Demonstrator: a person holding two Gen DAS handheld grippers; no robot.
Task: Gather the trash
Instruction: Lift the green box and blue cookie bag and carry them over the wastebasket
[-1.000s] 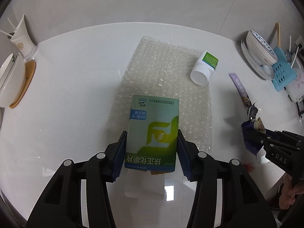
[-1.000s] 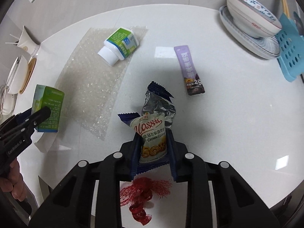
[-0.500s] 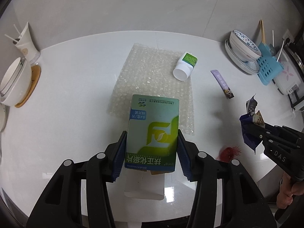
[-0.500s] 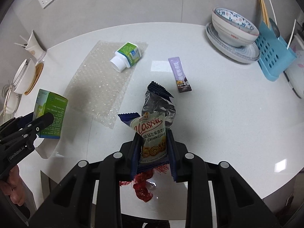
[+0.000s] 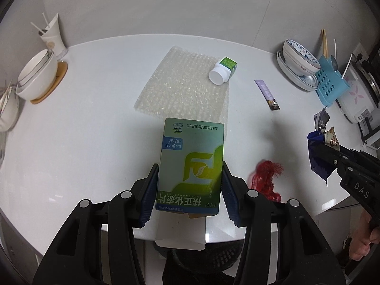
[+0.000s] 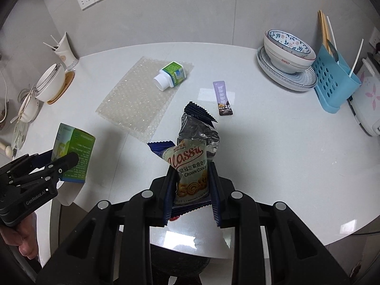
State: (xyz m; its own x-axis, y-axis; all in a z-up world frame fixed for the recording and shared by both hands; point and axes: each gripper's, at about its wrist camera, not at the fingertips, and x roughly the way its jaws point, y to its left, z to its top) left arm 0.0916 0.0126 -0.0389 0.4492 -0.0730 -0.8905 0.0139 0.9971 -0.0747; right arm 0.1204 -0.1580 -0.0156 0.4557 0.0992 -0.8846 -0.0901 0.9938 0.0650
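My left gripper (image 5: pixel 188 187) is shut on a green and white medicine box (image 5: pixel 192 163), held above the near edge of the round white table (image 5: pixel 83 142). The same box (image 6: pixel 73 152) shows at the left of the right wrist view. My right gripper (image 6: pixel 192 185) is shut on an opened cookie wrapper (image 6: pixel 193 163) with blue torn edges, also lifted off the table. On the table lie a bubble wrap sheet (image 5: pixel 182 90), a white pill bottle (image 5: pixel 222 71) on its side, a purple sachet (image 5: pixel 267 94) and a red mesh net (image 5: pixel 267 178).
White bowls on a wooden coaster (image 5: pixel 38 76) and a paper cup with sticks (image 5: pixel 53 36) stand at the back left. Patterned bowls on a plate (image 6: pixel 288 59) and a blue utensil rack (image 6: pixel 332 80) stand at the back right. A dark mesh bin (image 5: pixel 209 258) shows below the table edge.
Both grippers have risen and drawn back from the table with their items still held. More of the table and the wall shows, and the table's near edge and the bin have come into view.
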